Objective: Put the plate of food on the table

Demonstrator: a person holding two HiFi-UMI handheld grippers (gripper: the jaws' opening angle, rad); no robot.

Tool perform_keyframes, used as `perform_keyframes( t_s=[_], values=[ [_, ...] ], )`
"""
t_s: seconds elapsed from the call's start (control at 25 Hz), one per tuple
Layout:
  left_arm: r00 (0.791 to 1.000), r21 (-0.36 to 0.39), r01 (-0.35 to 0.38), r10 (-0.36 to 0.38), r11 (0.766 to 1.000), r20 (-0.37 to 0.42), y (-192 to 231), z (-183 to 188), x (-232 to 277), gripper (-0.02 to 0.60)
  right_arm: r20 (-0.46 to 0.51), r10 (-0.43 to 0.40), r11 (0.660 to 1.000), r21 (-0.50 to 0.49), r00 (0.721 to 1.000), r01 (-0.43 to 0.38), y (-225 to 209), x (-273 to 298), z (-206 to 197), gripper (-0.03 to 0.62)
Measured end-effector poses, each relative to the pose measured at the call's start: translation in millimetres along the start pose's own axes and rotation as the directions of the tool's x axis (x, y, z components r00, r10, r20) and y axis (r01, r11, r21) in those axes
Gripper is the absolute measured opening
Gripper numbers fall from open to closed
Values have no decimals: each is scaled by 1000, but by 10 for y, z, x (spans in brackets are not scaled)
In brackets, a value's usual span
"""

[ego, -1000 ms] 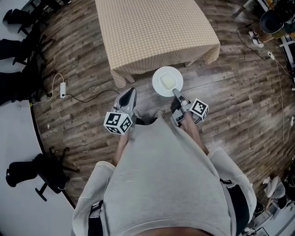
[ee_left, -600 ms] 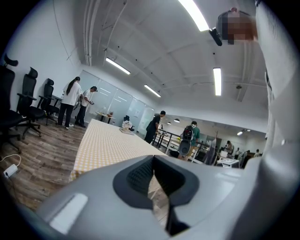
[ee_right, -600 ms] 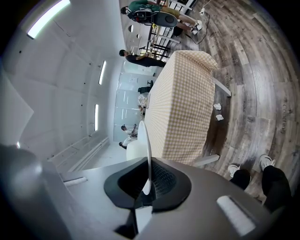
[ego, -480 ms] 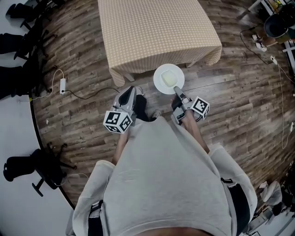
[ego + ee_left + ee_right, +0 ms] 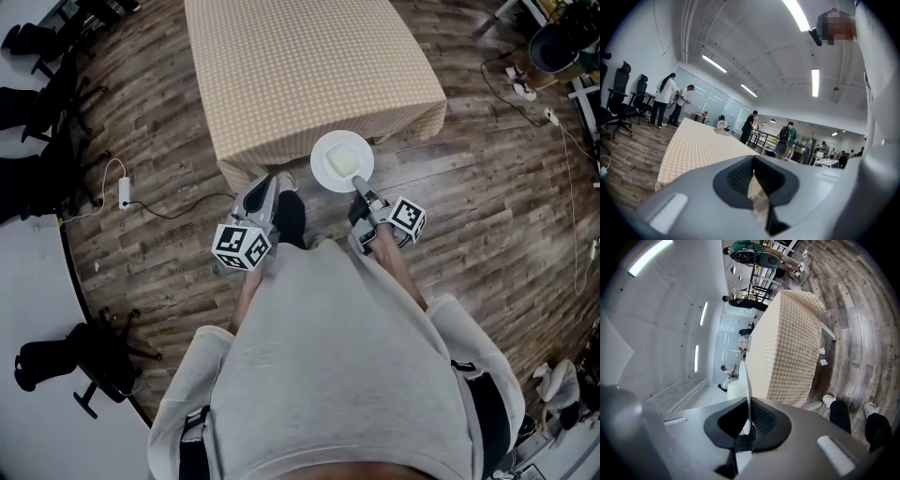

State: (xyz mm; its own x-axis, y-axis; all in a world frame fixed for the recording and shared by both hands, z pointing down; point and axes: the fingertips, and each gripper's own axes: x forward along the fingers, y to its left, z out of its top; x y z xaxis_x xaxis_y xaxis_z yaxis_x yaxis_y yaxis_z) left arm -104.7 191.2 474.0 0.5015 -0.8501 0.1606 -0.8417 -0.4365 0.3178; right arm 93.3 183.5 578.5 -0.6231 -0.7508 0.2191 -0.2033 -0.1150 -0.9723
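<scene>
A white plate (image 5: 341,161) carries a pale block of food. It hangs level just off the near edge of the table (image 5: 300,66), which wears a beige checked cloth. My right gripper (image 5: 360,187) is shut on the plate's near rim. In the right gripper view the plate (image 5: 745,380) shows edge-on between the pads, with the table (image 5: 787,343) beyond it. My left gripper (image 5: 265,186) is shut with nothing in it, beside the plate's left and close to the table's near corner. Its view looks along the table top (image 5: 693,145), past the left gripper's (image 5: 753,161) closed tips.
Black office chairs (image 5: 37,37) stand at the far left, another chair (image 5: 56,361) lower down. A white adapter and cable (image 5: 124,187) lie on the wood floor. More cables (image 5: 525,80) lie at the right. People (image 5: 665,98) stand far beyond the table.
Both grippers and the plate have moved toward the table. The plate's far rim now sits at the cloth's near edge, where before a strip of floor lay between them.
</scene>
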Motion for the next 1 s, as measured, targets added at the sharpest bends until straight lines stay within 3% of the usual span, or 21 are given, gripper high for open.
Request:
perform_keyframes(
  t_s=[0.48,0.68,0.84,1.0],
  values=[
    [999,-17,41,-42,999,-10,596,274,740,9,38,-68,998,0,997,68,49,708,445,12],
    [997,-19,70,-71,997,-19,935,471,1061,9,71,-29,999,16,997,28,210,1143,602,14],
    [996,-22,86,-87,996,-22,1214,628,1316,9,86,-104,995,14,991,103,235,1410,720,14],
    [995,-26,98,-99,995,-26,1490,818,1572,9,101,-117,993,16,988,116,370,1758,875,15]
  ],
)
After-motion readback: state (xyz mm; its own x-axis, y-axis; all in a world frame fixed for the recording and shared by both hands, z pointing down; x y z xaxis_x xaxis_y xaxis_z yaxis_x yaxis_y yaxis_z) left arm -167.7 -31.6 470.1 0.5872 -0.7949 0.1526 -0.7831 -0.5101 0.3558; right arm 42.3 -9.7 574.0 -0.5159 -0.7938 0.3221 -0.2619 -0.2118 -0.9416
